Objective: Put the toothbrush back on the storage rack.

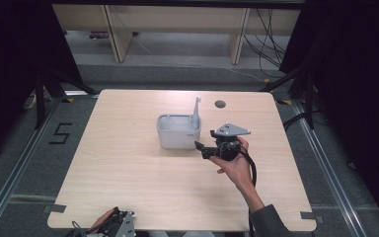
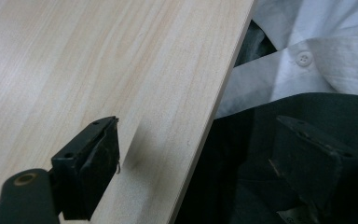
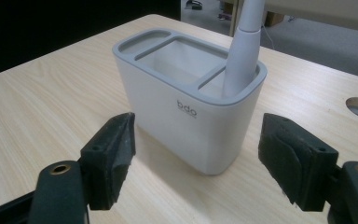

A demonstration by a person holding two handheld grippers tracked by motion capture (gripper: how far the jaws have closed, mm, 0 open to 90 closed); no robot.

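The right claw (image 1: 203,143) is held just off the right-hand side of the white holder (image 1: 178,131), its jaws spread wide with nothing between them; seen from its own camera, the two black jaws stand either side of the holder (image 3: 186,116) without touching it, the box sitting a little beyond the pads (image 3: 116,154). The hand (image 1: 234,165) carrying it comes in from the near right edge, cable trailing down along the wrist. The holder stands upright near the middle of the counter (image 1: 128,173), a rounded white box with a grey rim split into compartments, and small lettering on the side facing the claw. A white handle (image 3: 244,44) stands in the end compartment nearest the right claw, leaning slightly and rising well above the rim. A round hole (image 1: 220,103) in the counter lies just behind the holder. Far from all this, the left claw (image 1: 121,224) rests at the near edge of the counter, well apart from the holder; its own camera shows its jaws spread too, one over the wood (image 2: 98,70) and one past the edge above the person's white shirt (image 2: 317,60).
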